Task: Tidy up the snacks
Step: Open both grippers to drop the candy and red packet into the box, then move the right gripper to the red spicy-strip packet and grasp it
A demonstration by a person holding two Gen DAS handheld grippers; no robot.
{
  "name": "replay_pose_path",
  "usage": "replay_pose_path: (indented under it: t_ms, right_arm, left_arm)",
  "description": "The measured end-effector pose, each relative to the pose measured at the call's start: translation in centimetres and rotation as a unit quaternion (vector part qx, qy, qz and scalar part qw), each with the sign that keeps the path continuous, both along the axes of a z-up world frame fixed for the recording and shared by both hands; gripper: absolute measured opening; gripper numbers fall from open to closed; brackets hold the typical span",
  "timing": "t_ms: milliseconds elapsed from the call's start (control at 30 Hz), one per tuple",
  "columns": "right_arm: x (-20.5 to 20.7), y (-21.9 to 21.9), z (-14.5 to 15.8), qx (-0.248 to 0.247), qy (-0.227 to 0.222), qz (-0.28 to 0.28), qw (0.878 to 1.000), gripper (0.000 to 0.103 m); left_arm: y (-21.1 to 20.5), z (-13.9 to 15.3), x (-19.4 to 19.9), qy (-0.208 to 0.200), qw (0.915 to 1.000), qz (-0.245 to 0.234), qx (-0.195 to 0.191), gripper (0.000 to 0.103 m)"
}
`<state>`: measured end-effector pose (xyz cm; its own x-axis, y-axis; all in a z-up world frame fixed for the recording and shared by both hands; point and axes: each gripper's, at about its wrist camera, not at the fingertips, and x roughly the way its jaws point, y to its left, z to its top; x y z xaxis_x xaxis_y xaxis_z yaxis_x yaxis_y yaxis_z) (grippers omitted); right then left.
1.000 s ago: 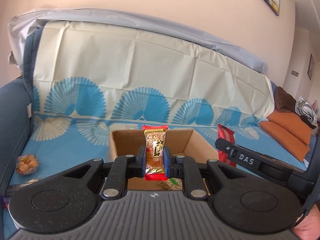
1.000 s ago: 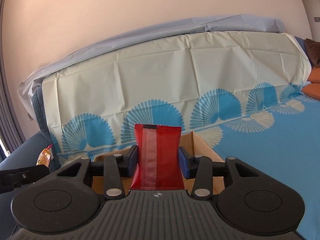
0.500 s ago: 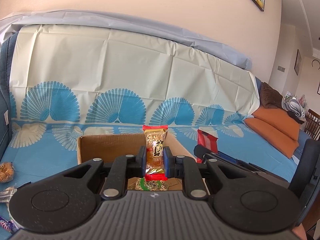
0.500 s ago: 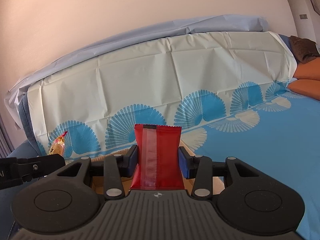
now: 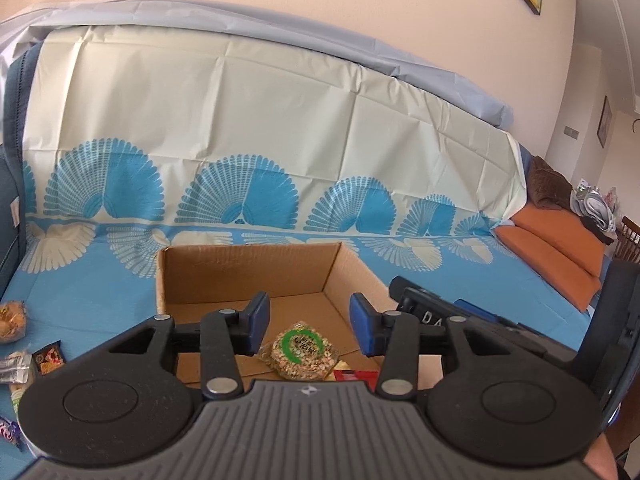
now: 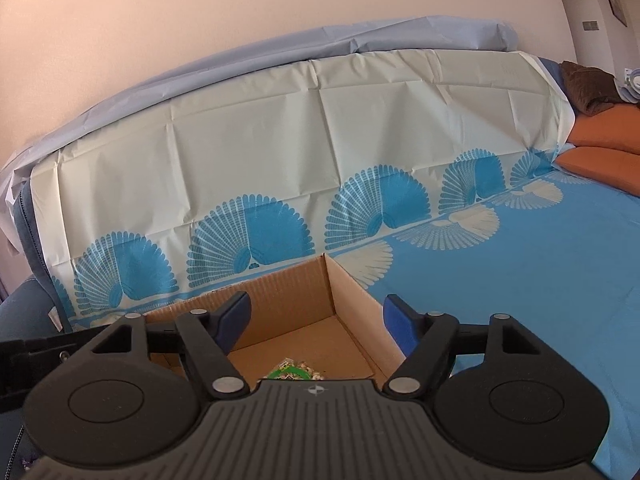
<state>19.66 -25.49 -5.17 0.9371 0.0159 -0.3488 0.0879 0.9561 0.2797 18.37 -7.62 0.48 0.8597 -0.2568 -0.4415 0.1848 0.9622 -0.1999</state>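
Left claw (image 5: 308, 326) is standing open over the cardboard box (image 5: 248, 268); its jaws have just been opening and nothing is sitting between the blue pads now. Through that same camera I am seeing a round seeded snack (image 5: 301, 350) in clear crinkly wrap with a green ring lying on the box floor, and a red packet (image 5: 358, 376) peeking out beside it at the near edge. Loose snacks (image 5: 16, 344) are still waiting on the blue cloth (image 5: 80, 304) to the left, well apart from the box. I am judging this as the drop-off step just finishing; next I am going to need to swing out to those loose wrappers, which look thin and slippery.

Right claw (image 6: 316, 322) is also hanging open above the box, jaws having just been opening, pads empty. From this side I am looking at the box's corrugated brown walls, a sharp inner corner, and the seeded snack partly hidden under the claw body. Smooth creased cloth with blue fan prints is covering the sofa behind
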Motion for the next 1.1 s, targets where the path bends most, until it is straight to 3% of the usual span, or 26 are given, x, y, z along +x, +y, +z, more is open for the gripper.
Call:
replay_pose_path:
  t_ms: [267, 333, 500, 733, 833, 900, 967, 1100]
  right_arm:
    - [-0.3, 1.7, -0.2, -0.025, 0.001, 0.014, 1.0, 0.073]
    - [-0.6, 2.4, -0.1, -0.032, -0.002, 0.021, 0.999, 0.067]
    - [-2.1, 4.5, 0.1, -0.043, -0.017, 0.047, 0.998, 0.045]
    - [-5.1, 8.7, 0.9, -0.057, -0.06, 0.094, 0.992, 0.024]
    - [-6.2, 11.3, 1.1, -0.074, -0.078, 0.129, 0.986, 0.023]
    - [-6.8, 13.5, 0.9, -0.095, -0.079, 0.158, 0.98, 0.022]
    - [-7.4, 15.9, 0.4, -0.124, -0.074, 0.188, 0.971, 0.022]
    - [-8.7, 21.0, -0.9, -0.178, -0.072, 0.256, 0.947, 0.023]
  left_arm:
    - [3.3, -0.9, -3.9, -0.043, 0.9991, -0.003, 0.006, 0.041]
    - [5.4, -1.2, -4.8, -0.035, 0.9994, 0.005, -0.006, 0.04]
    - [11.7, -2.4, -7.0, -0.023, 0.9989, 0.04, -0.008, 0.023]
    - [20.1, -6.0, -9.0, -0.004, 0.9957, 0.067, 0.063, 0.018]
    - [23.0, -8.5, -10.0, 0.019, 0.9941, 0.082, 0.068, 0.018]
    - [24.5, -9.7, -10.2, 0.048, 0.9941, 0.089, 0.038, 0.019]
    - [25.4, -9.4, -10.7, 0.031, 0.9946, 0.098, 0.013, 0.019]
    - [25.8, -9.5, -10.5, 0.037, 0.9933, 0.11, 0.002, 0.02]
